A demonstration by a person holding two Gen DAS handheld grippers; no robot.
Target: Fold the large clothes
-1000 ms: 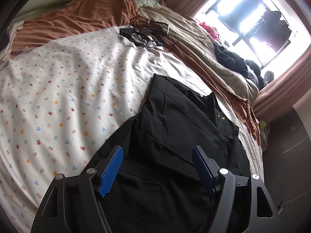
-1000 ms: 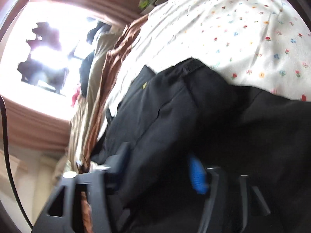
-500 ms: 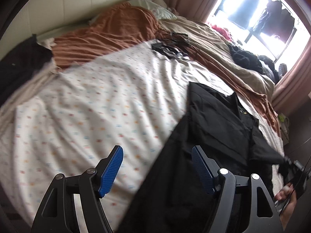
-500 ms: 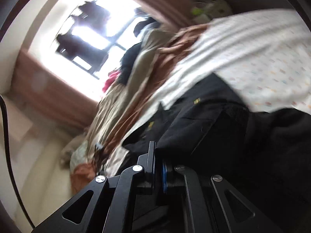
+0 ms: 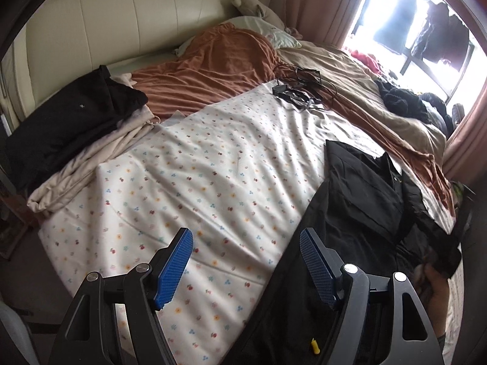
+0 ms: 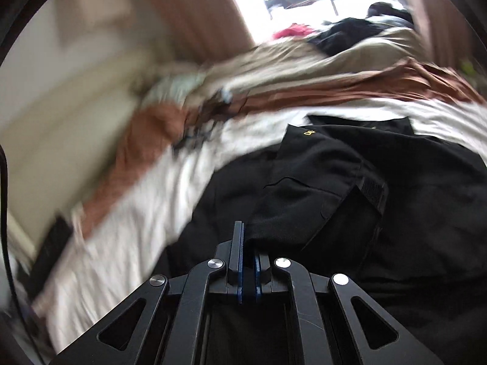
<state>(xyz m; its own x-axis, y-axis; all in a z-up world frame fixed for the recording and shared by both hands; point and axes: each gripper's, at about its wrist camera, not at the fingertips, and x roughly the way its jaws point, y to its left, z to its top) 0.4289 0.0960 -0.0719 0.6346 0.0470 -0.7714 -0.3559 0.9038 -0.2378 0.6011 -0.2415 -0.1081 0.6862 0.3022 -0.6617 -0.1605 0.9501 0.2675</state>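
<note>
Right gripper [image 6: 249, 252] now seemingly pinching jacket [image 6: 319, 176].

Your black jacket [image 5: 359, 200] lies on the flower-printed white sheet [image 5: 213, 164], toward its right edge in your left wrist view. Behind the sheet, the rust-brown blanket [image 5: 219, 60] lies against the cream padded headboard [image 5: 127, 21]. A tangle of black cables [image 5: 298, 91] rests where sheet and blanket meet. To the left, a folded black garment [image 5: 70, 118] sits on a cream cloth [image 5: 91, 158]. Right of the blanket lies a beige duvet [image 5: 350, 82], with the window [image 5: 426, 24] beyond it.
</note>
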